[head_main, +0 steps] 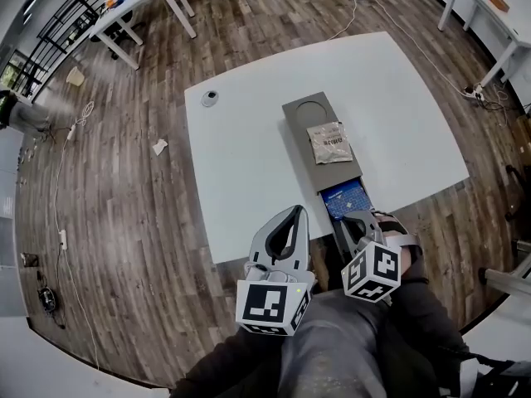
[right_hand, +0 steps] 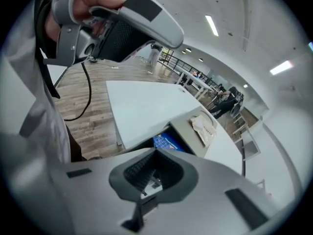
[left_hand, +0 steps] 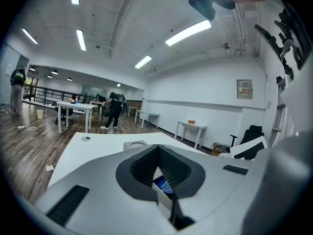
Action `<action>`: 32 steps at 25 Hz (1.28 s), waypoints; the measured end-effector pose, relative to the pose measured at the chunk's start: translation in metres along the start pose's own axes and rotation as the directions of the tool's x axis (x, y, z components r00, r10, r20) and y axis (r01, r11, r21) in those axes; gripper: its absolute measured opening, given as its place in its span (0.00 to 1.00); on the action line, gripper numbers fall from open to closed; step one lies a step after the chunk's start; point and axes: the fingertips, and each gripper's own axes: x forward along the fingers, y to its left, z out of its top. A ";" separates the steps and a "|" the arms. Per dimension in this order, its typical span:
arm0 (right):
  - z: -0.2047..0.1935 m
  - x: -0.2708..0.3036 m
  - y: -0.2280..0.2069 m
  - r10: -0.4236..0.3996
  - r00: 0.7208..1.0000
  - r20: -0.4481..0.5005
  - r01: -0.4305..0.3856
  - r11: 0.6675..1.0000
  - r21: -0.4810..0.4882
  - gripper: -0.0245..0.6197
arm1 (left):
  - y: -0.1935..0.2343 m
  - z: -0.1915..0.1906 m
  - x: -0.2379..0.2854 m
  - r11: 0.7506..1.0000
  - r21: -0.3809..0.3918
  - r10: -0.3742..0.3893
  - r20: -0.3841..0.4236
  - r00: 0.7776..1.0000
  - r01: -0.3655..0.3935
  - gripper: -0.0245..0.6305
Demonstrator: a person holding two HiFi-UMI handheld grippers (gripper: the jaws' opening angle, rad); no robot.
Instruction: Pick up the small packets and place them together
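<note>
Holding left gripper (head_main: 296, 212) and right gripper (head_main: 348, 220) low over the lap, short of the near edge of the surface (head_main: 241, 164), each with jaws pressed together on nothing.

Could go wrong in a few ways from here. Would likely shove the blue packet (head_main: 345, 199) deeper into the recess at the near end of the tray (head_main: 300, 116) if sent in closed like this (tight walls there, little room for a pinch). Might lose the tan packet (head_main: 330, 142), flat on the tray's top and well apart from the blue one, if pinched by too thin a corner. Might also nudge the whole tray while digging at the recess, or clip the surface's edge coming up from so low.

White and mostly bare otherwise, save a small round thing (head_main: 210, 98) towards the far left corner. Beyond: plank floor (head_main: 124, 222) with a paper scrap (head_main: 159, 146) and trailing cables, more white tables (head_main: 141, 2), strip lights (left_hand: 188, 32) overhead, people (left_hand: 114, 110) standing far off.
</note>
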 end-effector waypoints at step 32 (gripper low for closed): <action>0.087 -0.069 -0.176 -0.330 0.925 0.189 0.344 0.938 -0.047 0.05 | 0.031 0.035 0.011 0.994 -0.019 0.113 0.087 0.990 -0.112 0.03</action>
